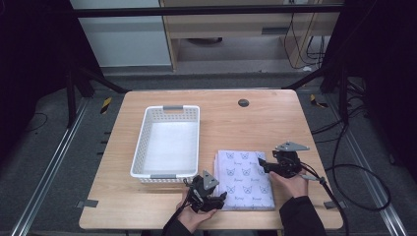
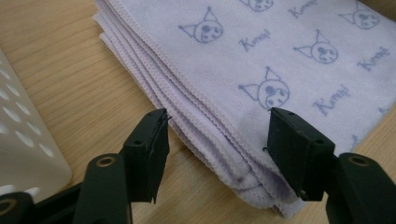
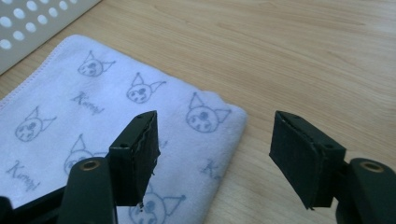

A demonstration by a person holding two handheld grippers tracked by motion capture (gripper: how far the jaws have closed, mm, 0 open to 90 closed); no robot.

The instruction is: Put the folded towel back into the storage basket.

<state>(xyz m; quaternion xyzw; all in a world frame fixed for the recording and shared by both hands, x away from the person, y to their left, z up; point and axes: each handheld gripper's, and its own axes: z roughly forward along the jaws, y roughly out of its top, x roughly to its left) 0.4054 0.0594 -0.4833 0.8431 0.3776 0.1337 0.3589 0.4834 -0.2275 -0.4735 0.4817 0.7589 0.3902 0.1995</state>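
The folded towel (image 1: pixel 244 180) lies flat on the bench (image 1: pixel 275 115), close to the near edge and right of centre, with the basket (image 1: pixel 167 141) just beside it on the left.

The left gripper (image 1: pixel 220 198) sits at the towel's near left corner. Its jaws stand apart and hold nothing. In the left gripper view the stacked, stitched edges of the towel (image 2: pixel 261 60) run between the jaws, and the corner of the stack lies close to the right-hand jaw; the pads do not press on the cloth. The left gripper (image 2: pixel 217 135) therefore straddles the layered edge, and the towel extends away from it toward the far right.

The right gripper (image 1: pixel 261 163) hangs over the towel's right edge, farther from the near edge of the bench than the left. Its jaws are also apart and empty. In the right gripper view one jaw is above the cloth and the other above bare wood, so the right gripper (image 3: pixel 215 140) brackets the folded right corner of the towel (image 3: pixel 116 116).

Judgement: the coming move depends on each claw closing across a towel edge. Both grippers are equally near their edge; the left must gather all layers.
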